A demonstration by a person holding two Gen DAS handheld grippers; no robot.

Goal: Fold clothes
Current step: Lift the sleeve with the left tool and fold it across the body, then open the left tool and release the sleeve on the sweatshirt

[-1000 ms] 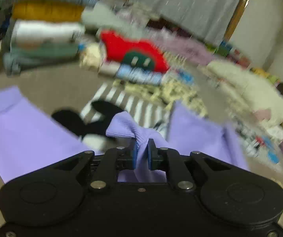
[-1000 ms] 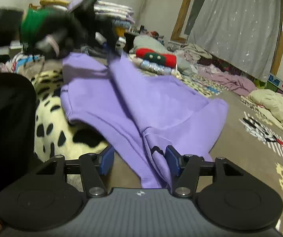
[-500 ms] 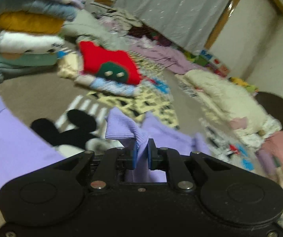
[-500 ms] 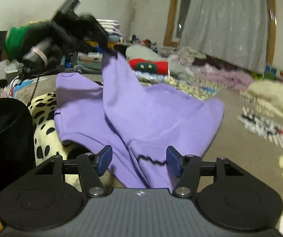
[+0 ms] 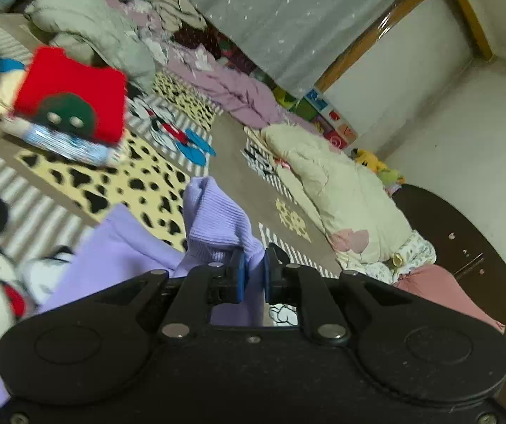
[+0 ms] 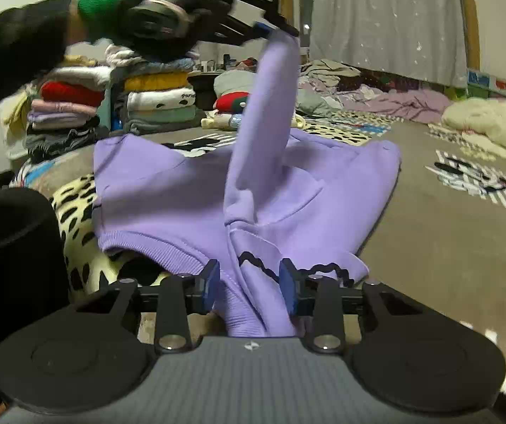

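Observation:
A purple sweatshirt [image 6: 189, 190] lies spread on the floor rug. My left gripper [image 5: 252, 271] is shut on the ribbed sleeve cuff [image 5: 214, 222]. From the right wrist view, that left gripper [image 6: 281, 30], held by a gloved hand [image 6: 161, 24], lifts the sleeve [image 6: 267, 113] high above the body of the garment. My right gripper [image 6: 248, 284] is open low at the near edge, its blue pads either side of a bunched hem fold with a black wavy trim [image 6: 288, 270].
Tall stacks of folded clothes [image 6: 111, 106] stand at the back left. A folded red garment [image 5: 72, 95] lies on patterned rugs. A cream quilt [image 5: 341, 194], purple bedding [image 5: 235, 88] and a dark round table [image 5: 472, 247] are to the right. A dark-clad leg [image 6: 9, 265] is at my left.
The left gripper has risen and swung right with the sleeve cuff, pulling the sleeve upright. The right gripper stayed open at the hem, slightly closer in.

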